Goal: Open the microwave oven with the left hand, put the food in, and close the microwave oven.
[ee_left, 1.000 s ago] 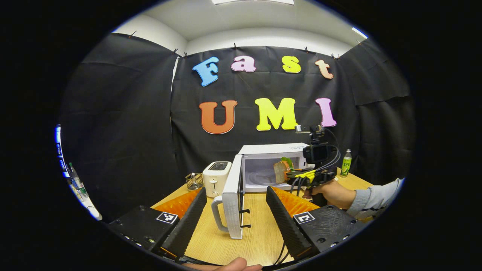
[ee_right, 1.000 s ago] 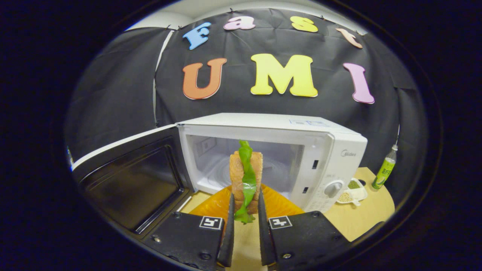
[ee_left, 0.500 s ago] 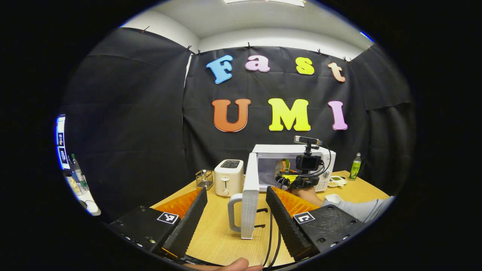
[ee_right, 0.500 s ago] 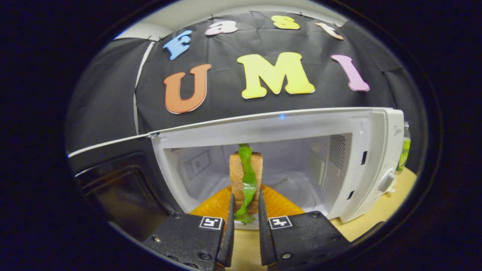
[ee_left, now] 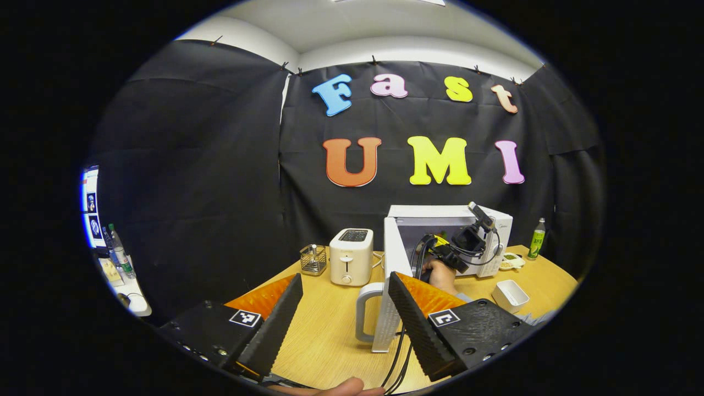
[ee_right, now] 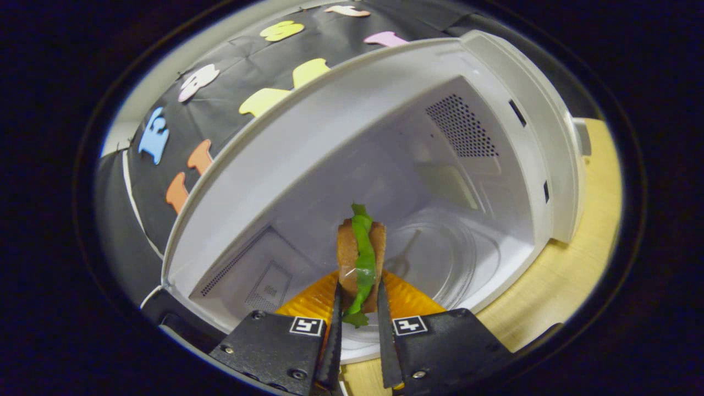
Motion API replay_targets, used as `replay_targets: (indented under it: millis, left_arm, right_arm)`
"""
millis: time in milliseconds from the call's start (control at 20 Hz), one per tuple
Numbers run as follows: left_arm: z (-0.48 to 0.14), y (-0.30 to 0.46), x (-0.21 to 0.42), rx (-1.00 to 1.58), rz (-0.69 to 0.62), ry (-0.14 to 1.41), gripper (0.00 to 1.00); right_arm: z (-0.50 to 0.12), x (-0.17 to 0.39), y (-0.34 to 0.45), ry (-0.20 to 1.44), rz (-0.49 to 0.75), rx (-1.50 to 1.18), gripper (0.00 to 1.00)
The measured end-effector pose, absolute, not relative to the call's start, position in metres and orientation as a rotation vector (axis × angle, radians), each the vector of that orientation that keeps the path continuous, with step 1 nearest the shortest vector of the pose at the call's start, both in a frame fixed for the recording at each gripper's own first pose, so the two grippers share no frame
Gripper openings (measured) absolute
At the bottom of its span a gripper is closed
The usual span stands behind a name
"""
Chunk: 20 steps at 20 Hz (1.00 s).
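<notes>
Sandwich [ee_right: 360, 258] first: your right gripper [ee_right: 358, 330] has both fingers pressed on it, bread slices upright with a green leaf between them, and it sits inside the mouth of the microwave oven [ee_right: 385, 165], above the round glass plate [ee_right: 440, 258] on the cavity floor. The right gripper view is tilted, so the oven looks rolled to one side.

Your left gripper [ee_left: 344, 308] hangs back over the wooden table [ee_left: 324, 335] with its jaws spread wide and nothing between them. From there you can see the oven door [ee_left: 388, 308] swung open, edge-on, its pale handle [ee_left: 364, 313] facing you just beside the right-hand finger. Beyond it your other hand [ee_left: 440, 272] reaches the right gripper into the oven (cables trail from it). A toaster [ee_left: 351, 264] stands left of the oven with a small wire basket [ee_left: 313, 259] beside it; a green bottle [ee_left: 536, 239] and a white dish [ee_left: 510, 294] sit to the right.
</notes>
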<state>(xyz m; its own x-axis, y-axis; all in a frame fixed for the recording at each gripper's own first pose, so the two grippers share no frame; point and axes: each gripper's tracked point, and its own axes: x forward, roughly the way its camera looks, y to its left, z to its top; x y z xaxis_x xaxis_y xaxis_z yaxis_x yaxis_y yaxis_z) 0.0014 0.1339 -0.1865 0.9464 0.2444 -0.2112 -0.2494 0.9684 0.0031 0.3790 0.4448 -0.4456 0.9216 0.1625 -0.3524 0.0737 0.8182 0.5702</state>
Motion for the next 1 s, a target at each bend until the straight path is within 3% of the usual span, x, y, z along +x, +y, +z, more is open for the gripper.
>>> replay_targets:
  millis: [50,100,150,200,250,350,400,550,600,700,750,1000]
  left_arm:
    - [-0.188,0.132,0.003,-0.031,0.245,0.213,0.95]
    - [-0.189,0.128,0.005,-0.037,0.236,0.215,0.94]
    - [-0.187,0.127,0.006,-0.041,0.229,0.214,0.94]
    - [-0.184,0.126,0.006,-0.041,0.227,0.207,0.95]
    - [-0.183,0.127,0.006,-0.038,0.229,0.199,0.95]
    - [-0.179,0.128,0.006,-0.036,0.233,0.174,0.95]
    - [-0.179,0.128,0.008,-0.04,0.233,0.168,0.95]
    - [-0.181,0.128,0.007,-0.045,0.236,0.162,0.94]
    - [-0.182,0.129,0.008,-0.044,0.241,0.164,0.95]
    - [-0.187,0.133,0.009,-0.043,0.251,0.168,0.94]
    - [-0.189,0.13,0.01,-0.041,0.242,0.17,0.94]
    - [-0.197,0.132,0.009,-0.02,0.245,0.193,0.95]
  right_arm:
    - [-0.452,0.381,0.445,0.403,0.047,0.618,0.27]
    - [-0.46,0.382,0.444,0.41,0.045,0.604,0.34]
    - [-0.466,0.38,0.442,0.412,0.048,0.603,0.27]
    - [-0.467,0.38,0.439,0.395,0.05,0.608,0.34]
    - [-0.469,0.379,0.439,0.378,0.063,0.596,0.35]
    - [-0.468,0.381,0.441,0.357,0.08,0.532,0.29]
    - [-0.465,0.381,0.44,0.345,0.092,0.493,0.36]
    - [-0.468,0.385,0.436,0.306,0.09,0.406,0.42]
    - [-0.468,0.386,0.436,0.302,0.09,0.392,0.39]
    - [-0.469,0.386,0.436,0.304,0.09,0.357,0.48]
    - [-0.468,0.385,0.435,0.299,0.088,0.344,0.43]
    - [-0.473,0.382,0.429,0.307,0.061,0.289,0.58]
